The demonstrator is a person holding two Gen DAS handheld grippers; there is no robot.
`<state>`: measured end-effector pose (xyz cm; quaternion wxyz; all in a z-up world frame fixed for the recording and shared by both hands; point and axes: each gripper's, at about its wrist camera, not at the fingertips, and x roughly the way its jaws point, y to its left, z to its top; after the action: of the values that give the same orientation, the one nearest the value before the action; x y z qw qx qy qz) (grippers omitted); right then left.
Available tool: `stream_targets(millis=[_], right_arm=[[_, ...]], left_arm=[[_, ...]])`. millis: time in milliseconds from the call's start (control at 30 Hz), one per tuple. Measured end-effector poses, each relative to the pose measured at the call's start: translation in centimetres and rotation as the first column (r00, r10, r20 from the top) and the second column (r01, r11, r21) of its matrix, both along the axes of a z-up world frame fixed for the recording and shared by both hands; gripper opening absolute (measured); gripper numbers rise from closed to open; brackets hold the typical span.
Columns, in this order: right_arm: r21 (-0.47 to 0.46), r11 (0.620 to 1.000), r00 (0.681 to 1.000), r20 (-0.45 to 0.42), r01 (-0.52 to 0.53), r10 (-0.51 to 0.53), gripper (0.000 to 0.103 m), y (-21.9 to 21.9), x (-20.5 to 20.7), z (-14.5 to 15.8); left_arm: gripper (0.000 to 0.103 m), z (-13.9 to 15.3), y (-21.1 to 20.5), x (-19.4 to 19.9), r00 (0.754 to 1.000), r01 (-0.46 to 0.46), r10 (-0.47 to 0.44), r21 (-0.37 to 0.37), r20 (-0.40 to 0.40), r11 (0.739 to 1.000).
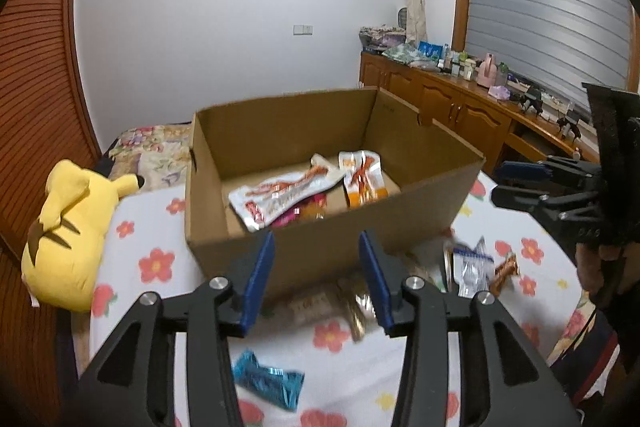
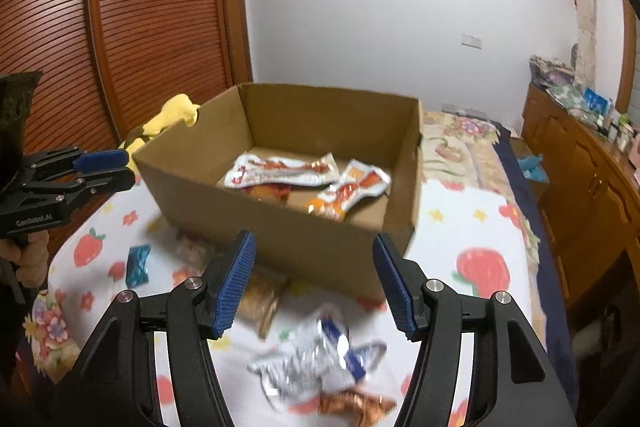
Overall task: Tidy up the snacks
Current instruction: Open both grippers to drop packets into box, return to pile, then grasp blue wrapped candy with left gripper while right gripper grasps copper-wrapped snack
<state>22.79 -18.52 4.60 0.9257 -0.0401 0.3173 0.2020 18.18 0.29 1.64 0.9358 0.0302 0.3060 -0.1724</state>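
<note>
Picking up loose snacks is the step in hand, judging by the layout: both grippers are released, nothing between the pads. The left gripper [image 1: 316,277] hovers before the box [image 1: 320,247], with a blue packet [image 1: 266,381] just below its fingers and a gold packet [image 1: 356,311] ahead between them. The right gripper [image 2: 316,285] has a silver packet [image 2: 320,359] directly beneath and an orange one [image 2: 356,407] nearer. Lower each onto a single wrapper, pinch its crimped edge, lift clear of the box wall, then drop beside the packets [image 1: 288,195] inside.
</note>
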Motion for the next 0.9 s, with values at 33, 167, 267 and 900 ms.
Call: stream_targets(millis=[33,167,267,900], right_arm=[[0.002,1.000,1.000,-0.004,0.005,-0.005,0.063,-0.2,-0.4,-0.3],[0.008,1.000,0.999,-0.028,0.025,-0.024,0.063,-0.9,-2.0,-1.7],[-0.004,0.999,0.999,-0.038,0.035,-0.035,0.063,-1.2,-2.8,-2.9],[-0.018,1.000,0.982,-0.186,0.010,-0.013,0.052,-4.5,-3.6,-8.8]], left_arm=[[0.045,-0.4,0.0,-0.3,1.000,-0.001,0.001,0.004,-0.006,1.000],[0.050,-2.6,0.2,-1.5,0.999,-0.013,0.014,0.018,-0.035,1.000],[0.051,-4.3,0.4,-2.0,0.998,-0.026,0.028,0.031,-0.061,0.999],[0.054,-11.2,2.5,-1.5,0.979,-0.116,0.127,0.072,-0.158,0.991]])
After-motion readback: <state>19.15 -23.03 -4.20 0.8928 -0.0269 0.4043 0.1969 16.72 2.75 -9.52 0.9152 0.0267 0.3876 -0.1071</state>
